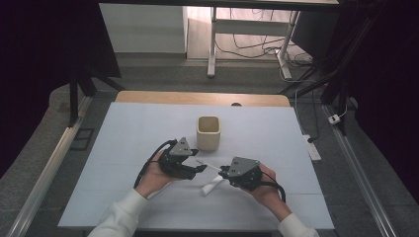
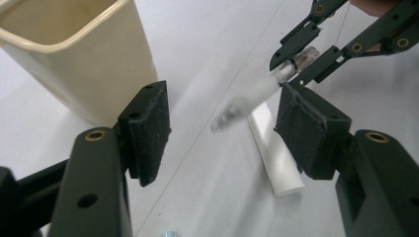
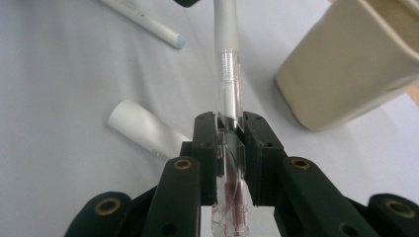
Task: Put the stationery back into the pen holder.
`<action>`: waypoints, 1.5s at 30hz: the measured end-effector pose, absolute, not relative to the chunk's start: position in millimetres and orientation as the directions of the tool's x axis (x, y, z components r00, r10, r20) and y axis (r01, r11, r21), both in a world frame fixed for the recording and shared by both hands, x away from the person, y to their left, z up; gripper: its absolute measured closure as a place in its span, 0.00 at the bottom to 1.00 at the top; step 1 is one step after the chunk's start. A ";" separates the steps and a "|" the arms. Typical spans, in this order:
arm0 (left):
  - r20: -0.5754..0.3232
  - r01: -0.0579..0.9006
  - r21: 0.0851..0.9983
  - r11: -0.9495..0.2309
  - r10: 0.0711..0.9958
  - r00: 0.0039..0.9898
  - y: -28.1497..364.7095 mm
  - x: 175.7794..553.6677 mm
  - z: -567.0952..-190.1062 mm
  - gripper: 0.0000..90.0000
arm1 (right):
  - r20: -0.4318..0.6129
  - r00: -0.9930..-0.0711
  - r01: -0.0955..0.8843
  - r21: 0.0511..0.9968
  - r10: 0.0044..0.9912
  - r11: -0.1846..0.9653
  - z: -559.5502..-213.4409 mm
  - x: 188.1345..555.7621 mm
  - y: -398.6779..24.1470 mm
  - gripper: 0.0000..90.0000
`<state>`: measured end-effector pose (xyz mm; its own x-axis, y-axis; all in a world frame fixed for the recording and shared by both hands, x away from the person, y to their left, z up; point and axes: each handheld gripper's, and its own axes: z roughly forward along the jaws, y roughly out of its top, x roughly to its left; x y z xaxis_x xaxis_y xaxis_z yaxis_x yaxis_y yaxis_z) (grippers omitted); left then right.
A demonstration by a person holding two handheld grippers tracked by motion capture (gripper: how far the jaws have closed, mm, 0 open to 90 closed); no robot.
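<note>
My right gripper (image 3: 230,148) is clamped on a clear plastic pen with a frosted white grip (image 3: 228,74), which sticks out ahead of its jaws toward my left gripper (image 2: 222,126), whose pads stand released around it; a white cylindrical cap (image 3: 143,131) lies just beneath, a cream square cup (image 1: 208,132) beyond

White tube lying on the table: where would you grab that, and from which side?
Around its middle, straight down from above, jaws straddling its width. The white tube lies flat on the table, round and smooth, so an end grip would likely slip. The open left gripper seems the one to use; the right gripper is shut on a clear pen.
</note>
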<state>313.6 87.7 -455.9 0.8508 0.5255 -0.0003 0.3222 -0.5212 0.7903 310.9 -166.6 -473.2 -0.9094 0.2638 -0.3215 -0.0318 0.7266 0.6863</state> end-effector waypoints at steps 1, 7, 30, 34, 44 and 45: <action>-0.003 0.325 0.791 -0.519 0.527 0.850 88.0 313.7 -455.9 0.40 | -0.323 -0.906 -0.030 0.692 0.272 0.721 -473.0 311.5 -167.9 0.85; -0.007 0.332 0.796 -0.506 0.540 0.841 90.5 314.6 -456.3 0.38 | -0.270 -0.900 0.019 0.759 0.342 0.650 -470.8 316.1 -177.0 0.85; -0.069 0.355 0.831 -0.427 0.555 0.829 94.4 317.0 -457.1 0.40 | -0.162 -0.908 0.080 0.838 0.386 0.540 -473.9 318.3 -179.7 0.85; -0.083 0.360 0.837 -0.413 0.554 0.829 94.4 317.1 -456.9 0.40 | -0.145 -0.913 0.088 0.843 0.382 0.531 -476.3 317.1 -176.5 0.85; -0.108 0.356 0.845 -0.400 0.523 0.845 90.9 317.6 -457.8 0.53 | -0.144 -0.922 0.078 0.840 0.359 0.538 -482.6 314.1 -167.6 0.85; -0.112 0.358 0.844 -0.399 0.521 0.846 90.5 317.7 -458.1 0.54 | -0.144 -0.922 0.078 0.840 0.359 0.537 -483.2 313.8 -166.9 0.85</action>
